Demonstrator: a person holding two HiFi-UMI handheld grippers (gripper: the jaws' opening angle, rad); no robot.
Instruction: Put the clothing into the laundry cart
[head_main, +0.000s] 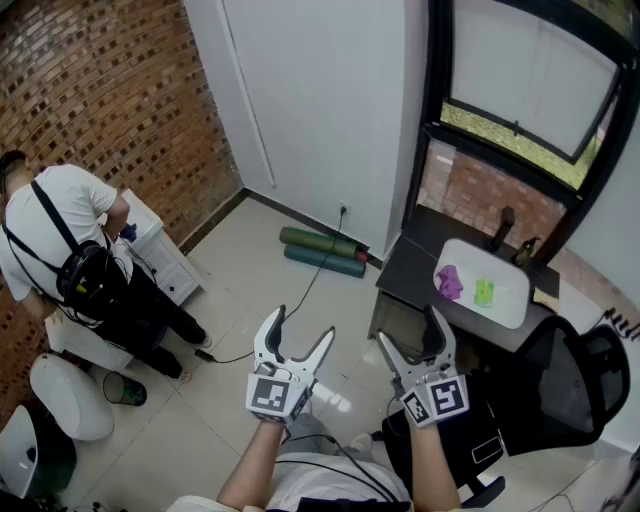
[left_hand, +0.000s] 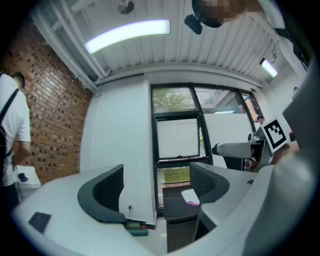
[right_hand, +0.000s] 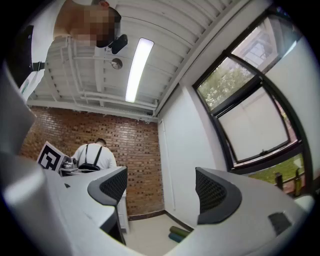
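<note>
A purple cloth (head_main: 449, 282) and a small green cloth (head_main: 485, 292) lie in a white basin (head_main: 510, 305) on a dark counter (head_main: 410, 270) under the window. The purple cloth (left_hand: 191, 202) also shows far ahead in the left gripper view. A black fabric bin (head_main: 570, 385) stands at the right, beside the counter. My left gripper (head_main: 303, 328) and right gripper (head_main: 410, 328) are held side by side above the floor, short of the counter. Both are open with nothing between their jaws. The right gripper (right_hand: 160, 192) looks toward the brick wall.
A person in a white shirt (head_main: 55, 230) stands at the left by a white cabinet (head_main: 165, 255) against the brick wall. Two green rolled mats (head_main: 322, 250) lie along the white wall. A black cable (head_main: 300, 300) runs over the tiled floor. White rounded objects (head_main: 70, 395) sit at lower left.
</note>
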